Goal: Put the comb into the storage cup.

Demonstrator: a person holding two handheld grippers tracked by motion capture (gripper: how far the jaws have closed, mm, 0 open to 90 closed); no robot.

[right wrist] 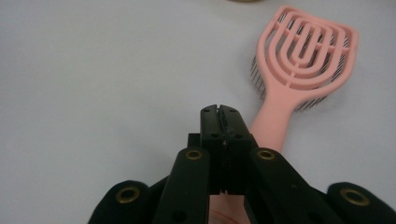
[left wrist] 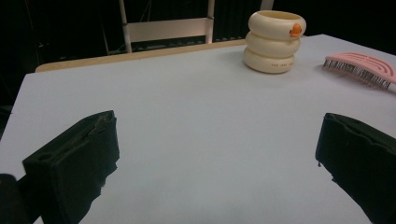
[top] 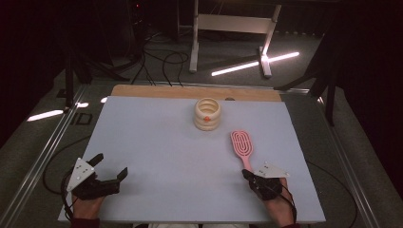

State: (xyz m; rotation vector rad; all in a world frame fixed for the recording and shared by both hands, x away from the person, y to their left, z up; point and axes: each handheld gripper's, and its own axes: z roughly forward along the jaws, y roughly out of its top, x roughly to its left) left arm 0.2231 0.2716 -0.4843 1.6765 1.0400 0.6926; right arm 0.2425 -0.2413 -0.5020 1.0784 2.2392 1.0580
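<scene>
A pink hairbrush [top: 243, 146] lies flat on the pale sheet in the right half of the high view, bristles down, its vented oval head toward the top of the frame and its slim handle running down toward the lower right. In the right gripper view the hairbrush [right wrist: 299, 65] fills the upper right, head open with curved slots, dark bristles showing beneath its rim, and its handle passes beneath the black jaws.

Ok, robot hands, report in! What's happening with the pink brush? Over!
Left gripper open, holding nothing. Right gripper shut, jaws over the pink brush handle; can't tell if gripping. Brush flat on the mat, bristles down. Cream ring holder stands apart.
</scene>
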